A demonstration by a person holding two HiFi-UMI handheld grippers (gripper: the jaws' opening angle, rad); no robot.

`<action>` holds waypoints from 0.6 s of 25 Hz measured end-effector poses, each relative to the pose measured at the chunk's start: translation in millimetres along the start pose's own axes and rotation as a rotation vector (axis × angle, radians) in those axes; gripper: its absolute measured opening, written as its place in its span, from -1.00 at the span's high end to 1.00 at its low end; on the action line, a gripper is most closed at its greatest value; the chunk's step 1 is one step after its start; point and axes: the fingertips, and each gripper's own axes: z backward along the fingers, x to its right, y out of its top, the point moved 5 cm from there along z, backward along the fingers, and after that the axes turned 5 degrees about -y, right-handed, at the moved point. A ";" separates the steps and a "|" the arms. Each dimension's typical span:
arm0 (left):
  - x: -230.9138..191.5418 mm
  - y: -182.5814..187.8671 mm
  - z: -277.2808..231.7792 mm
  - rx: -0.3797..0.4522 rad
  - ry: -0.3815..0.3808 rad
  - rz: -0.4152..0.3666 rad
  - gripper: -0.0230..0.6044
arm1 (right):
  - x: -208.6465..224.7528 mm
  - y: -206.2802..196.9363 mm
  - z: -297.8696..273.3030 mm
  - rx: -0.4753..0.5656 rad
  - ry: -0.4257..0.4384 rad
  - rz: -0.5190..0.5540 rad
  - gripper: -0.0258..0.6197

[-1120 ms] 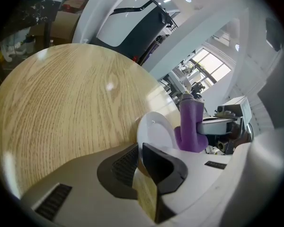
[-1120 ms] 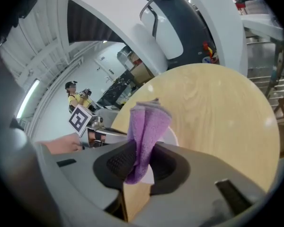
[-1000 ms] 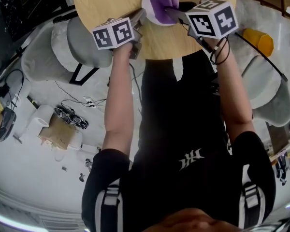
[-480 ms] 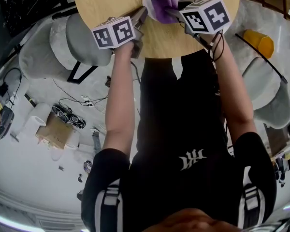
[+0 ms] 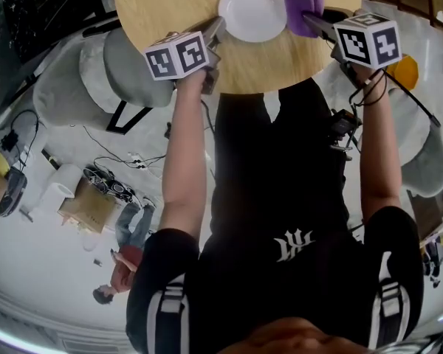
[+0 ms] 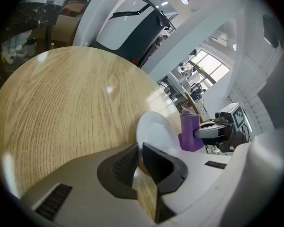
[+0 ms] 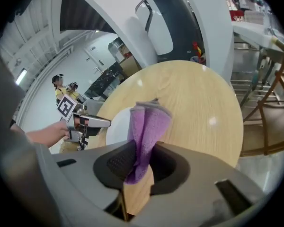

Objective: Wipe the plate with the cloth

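The right gripper [image 7: 139, 163] is clamped on the purple cloth [image 7: 146, 124]: both dark pads press its lower end, and the folded bulk stands up out of the jaws. From the head view this gripper [image 5: 311, 21] holds the cloth [image 5: 303, 4] just beside the plate's right rim, above the far right part of the table; whether the cloth touches the wood cannot be told.

The left gripper [image 6: 139, 151] has its 2 jaws drawn nearly together, pinching the near rim of the white plate [image 6: 154, 129]. In the head view its tips [image 5: 215, 28] meet the plate [image 5: 252, 11] at its lower left edge. The plate lies flat on the round wooden table [image 5: 162, 9], and its face is bare.

Each gripper carries 1 cube with square markers, the left one [image 5: 177, 54] and the right one [image 5: 368, 40], nearer the person's forearms. Grey upholstered chairs [image 5: 122, 65] stand at the table's left, and a yellow object [image 5: 404, 71] shows beyond the right cube.
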 end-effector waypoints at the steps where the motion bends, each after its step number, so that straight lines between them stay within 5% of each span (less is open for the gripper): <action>1: 0.6 0.0 -0.5 -0.003 -0.001 -0.002 0.83 | -0.2 2.4 4.5 0.019 -0.001 0.006 0.67; 4: 0.5 -1.5 -0.4 -0.001 -0.004 0.003 0.83 | -31.7 15.2 -0.8 0.088 0.108 0.014 0.67; 8: 1.1 -6.5 1.9 0.008 0.001 0.013 0.83 | -89.2 14.7 -46.3 0.042 0.262 0.036 0.67; 15: 1.7 -4.5 -0.1 0.013 0.008 0.001 0.83 | -93.2 0.9 -79.6 -0.043 0.249 0.038 0.66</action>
